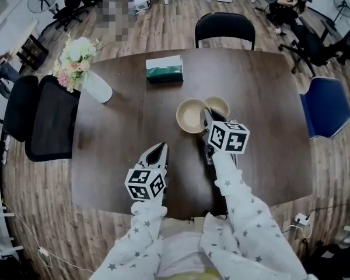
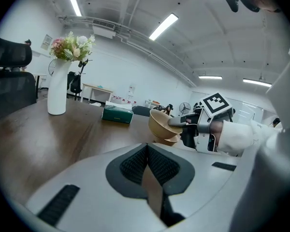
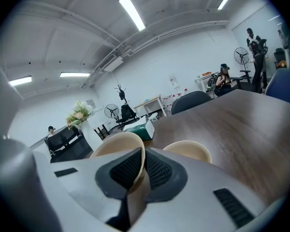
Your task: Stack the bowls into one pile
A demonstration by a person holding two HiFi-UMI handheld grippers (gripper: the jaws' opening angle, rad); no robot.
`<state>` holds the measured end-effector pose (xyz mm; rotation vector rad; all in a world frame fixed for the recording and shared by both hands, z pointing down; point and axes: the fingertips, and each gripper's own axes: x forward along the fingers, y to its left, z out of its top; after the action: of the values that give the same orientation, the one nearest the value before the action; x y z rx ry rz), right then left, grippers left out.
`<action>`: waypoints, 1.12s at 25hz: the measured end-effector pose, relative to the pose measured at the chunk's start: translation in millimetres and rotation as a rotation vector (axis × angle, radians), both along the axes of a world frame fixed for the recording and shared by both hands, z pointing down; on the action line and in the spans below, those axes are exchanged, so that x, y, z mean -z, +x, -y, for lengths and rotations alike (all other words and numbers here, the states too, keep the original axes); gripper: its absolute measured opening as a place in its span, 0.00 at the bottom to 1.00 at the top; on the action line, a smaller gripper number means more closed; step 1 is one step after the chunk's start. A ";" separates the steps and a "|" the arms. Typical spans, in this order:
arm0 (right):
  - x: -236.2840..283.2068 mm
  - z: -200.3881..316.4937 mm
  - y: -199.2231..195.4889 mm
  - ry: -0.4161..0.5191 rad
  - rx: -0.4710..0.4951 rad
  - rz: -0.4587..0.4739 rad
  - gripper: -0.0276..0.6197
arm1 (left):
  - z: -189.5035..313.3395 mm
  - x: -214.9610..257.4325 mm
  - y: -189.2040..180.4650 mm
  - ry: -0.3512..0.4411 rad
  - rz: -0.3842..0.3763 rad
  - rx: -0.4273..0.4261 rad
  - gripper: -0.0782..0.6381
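Item one: held bowl (image 1: 191, 115), tan, round, smooth-walled. Our head view shows nothing inside but its own pale surface. It lies on the near side of the tissue box (image 1: 164, 69), towards us and a little to the right. The right gripper (image 1: 206, 115) has its jaws clamped on the bowl's rim, one pad inside the wall and one outside, as the right gripper view shows. In the left gripper view the bowl is tilted and clear of the table (image 1: 262, 98).

Item two: second bowl (image 1: 217, 105), same tan, smaller in the head view, standing upright on the table. It is near the tissue box on the same near-right side, just beside the held bowl. We cannot tell whether the two touch. We see only plain tan inside.

Item three: vase (image 1: 96, 86), white, left of the tissue box, holding pale flowers (image 1: 76, 60).

Item four: tissue box, green sides, white top, on the table's far half.

Item five: left gripper (image 1: 161, 149), jaws together with nothing between them, well nearer us than the tissue box.

Surroundings: black chair (image 1: 224, 31) beyond the tissue box to its right, blue chair (image 1: 324, 107) far right of it, another black chair (image 1: 44, 118) far left. Between the tissue box and the bowls we see only bare table.
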<state>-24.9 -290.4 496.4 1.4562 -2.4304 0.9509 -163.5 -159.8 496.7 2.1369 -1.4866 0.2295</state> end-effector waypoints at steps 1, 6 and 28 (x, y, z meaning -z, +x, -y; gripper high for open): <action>-0.3 1.8 5.7 0.000 -0.017 0.000 0.10 | 1.2 -0.4 2.6 -0.001 0.000 -0.006 0.15; -3.8 12.2 32.7 -0.005 -0.094 0.001 0.10 | 8.6 -2.9 12.9 -0.007 0.002 -0.032 0.15; -44.2 39.3 93.8 -0.088 -0.254 -0.048 0.10 | 25.6 -19.9 33.5 -0.048 0.022 -0.069 0.15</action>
<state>68.9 -329.8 540.6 1.7627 -2.1765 1.0431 -130.0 -185.4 516.6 2.1561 -1.4071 0.3106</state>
